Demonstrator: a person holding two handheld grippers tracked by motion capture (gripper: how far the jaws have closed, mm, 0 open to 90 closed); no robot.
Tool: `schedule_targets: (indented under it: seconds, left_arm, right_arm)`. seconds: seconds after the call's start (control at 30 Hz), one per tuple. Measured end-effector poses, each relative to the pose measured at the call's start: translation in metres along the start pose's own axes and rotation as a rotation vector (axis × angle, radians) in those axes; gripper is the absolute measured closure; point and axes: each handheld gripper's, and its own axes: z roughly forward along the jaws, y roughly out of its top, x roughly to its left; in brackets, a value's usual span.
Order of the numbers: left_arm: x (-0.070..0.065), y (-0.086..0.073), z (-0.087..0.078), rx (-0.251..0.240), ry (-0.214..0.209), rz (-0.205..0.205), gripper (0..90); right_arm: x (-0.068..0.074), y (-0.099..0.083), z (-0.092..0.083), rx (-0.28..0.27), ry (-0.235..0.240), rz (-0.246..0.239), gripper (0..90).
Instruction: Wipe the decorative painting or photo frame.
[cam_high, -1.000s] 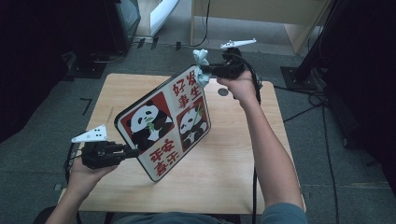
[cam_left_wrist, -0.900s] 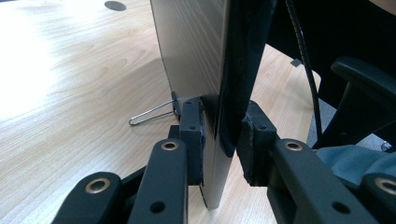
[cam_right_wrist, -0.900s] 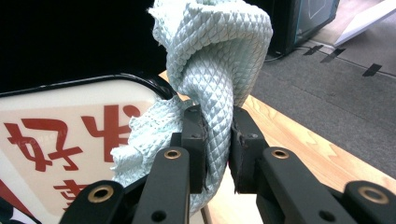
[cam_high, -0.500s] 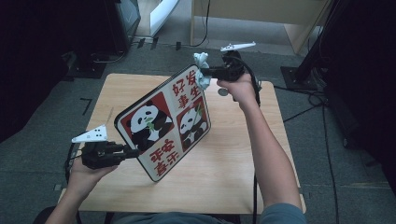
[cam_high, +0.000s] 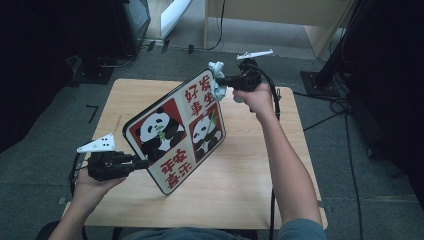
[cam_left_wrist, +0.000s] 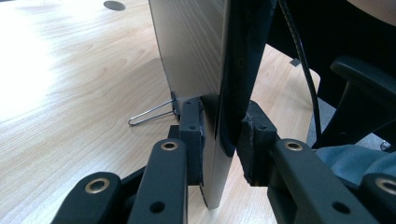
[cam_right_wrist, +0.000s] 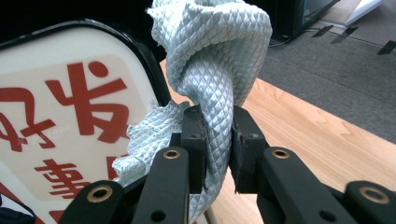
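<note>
A flat black-edged panda board (cam_high: 176, 133) with red Chinese characters stands tilted over the table. My left gripper (cam_high: 142, 162) is shut on its lower left edge; in the left gripper view both pads (cam_left_wrist: 192, 135) clamp the board's edge (cam_left_wrist: 219, 93). My right gripper (cam_high: 220, 80) is shut on a pale blue waffle-weave cloth (cam_high: 217, 80) that touches the board's top right corner. In the right gripper view the twisted cloth (cam_right_wrist: 215, 70) bulges above the jaws, next to the board's printed face (cam_right_wrist: 70, 107).
The wooden table (cam_high: 240, 180) lies under the board; a wire stand leg (cam_left_wrist: 149, 114) sticks out behind the board. A round dark hole (cam_left_wrist: 114, 5) marks the tabletop. Cables (cam_high: 345, 145) trail over the grey floor on the right. A black chair part (cam_left_wrist: 359, 93) sits off the table's edge.
The right gripper with the cloth has shifted slightly up along the board's top corner. The left gripper and the board have stayed put.
</note>
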Motion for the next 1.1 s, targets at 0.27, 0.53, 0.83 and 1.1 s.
schedule_targets:
  seconds: [0.27, 0.53, 0.83, 1.1]
  left_arm:
    - [0.0, 0.0, 0.0, 0.001, -0.001, 0.002, 74.2]
    - [0.001, 0.001, 0.0, 0.006, -0.003, 0.007, 74.1]
    - [0.001, 0.001, 0.0, 0.007, -0.004, 0.01, 73.9]
    - [0.001, 0.001, 0.0, 0.006, -0.008, 0.011, 73.8]
  right_arm:
    - [-0.006, -0.016, 0.003, -0.016, 0.012, 0.02, 78.5]
    - [-0.007, -0.022, 0.004, 0.015, 0.008, 0.031, 78.9]
    - [-0.008, -0.026, 0.005, 0.021, 0.016, 0.049, 79.4]
    - [-0.009, -0.037, 0.006, -0.006, 0.005, 0.03, 79.5]
